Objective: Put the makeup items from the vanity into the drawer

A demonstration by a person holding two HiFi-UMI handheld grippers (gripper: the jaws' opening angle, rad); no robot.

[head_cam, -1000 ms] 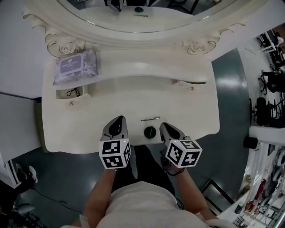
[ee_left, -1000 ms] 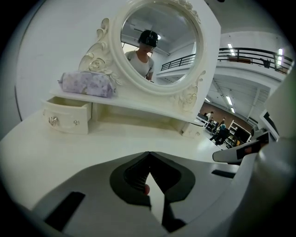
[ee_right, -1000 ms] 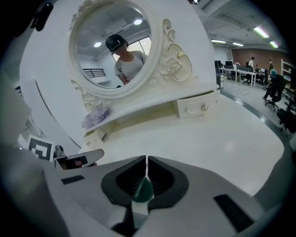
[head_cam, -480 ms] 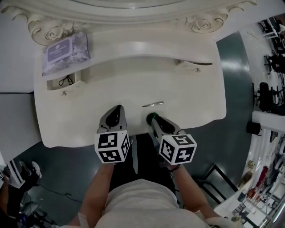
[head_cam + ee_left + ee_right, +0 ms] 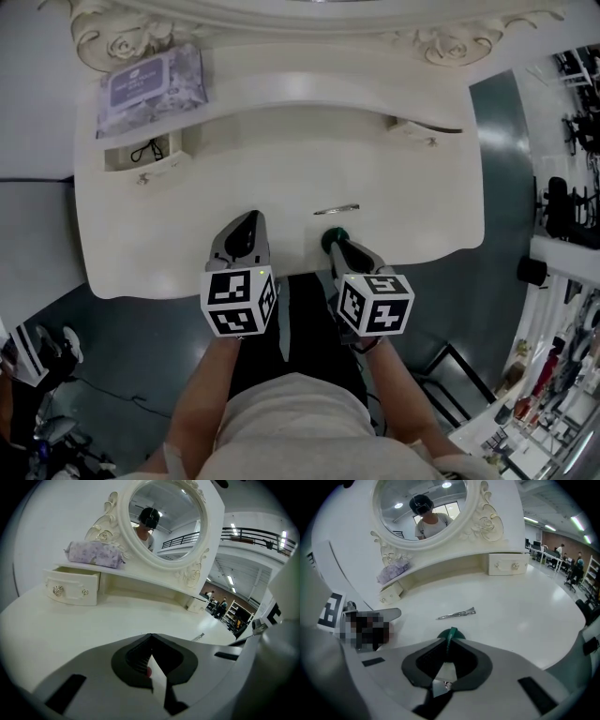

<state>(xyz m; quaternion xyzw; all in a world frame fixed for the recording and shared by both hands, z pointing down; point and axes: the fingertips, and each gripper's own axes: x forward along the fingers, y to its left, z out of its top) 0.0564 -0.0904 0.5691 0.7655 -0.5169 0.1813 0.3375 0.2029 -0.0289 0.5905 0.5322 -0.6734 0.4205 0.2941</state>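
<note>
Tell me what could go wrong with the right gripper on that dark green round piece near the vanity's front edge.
The right gripper, whose jaws have just been closing, pinches only the thin rim of the dark green round piece, so it may slip out. Near the white vanity top's front edge, it could then fall to the floor.

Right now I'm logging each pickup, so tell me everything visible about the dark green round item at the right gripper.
The dark green round item is a flat, matte disc lying on the white vanity top near its front edge. A brighter green strip rises from it between the jaws of the right gripper, which have just been closing and look pinched on it. A silver hair clip lies just beyond, not touching.
</note>
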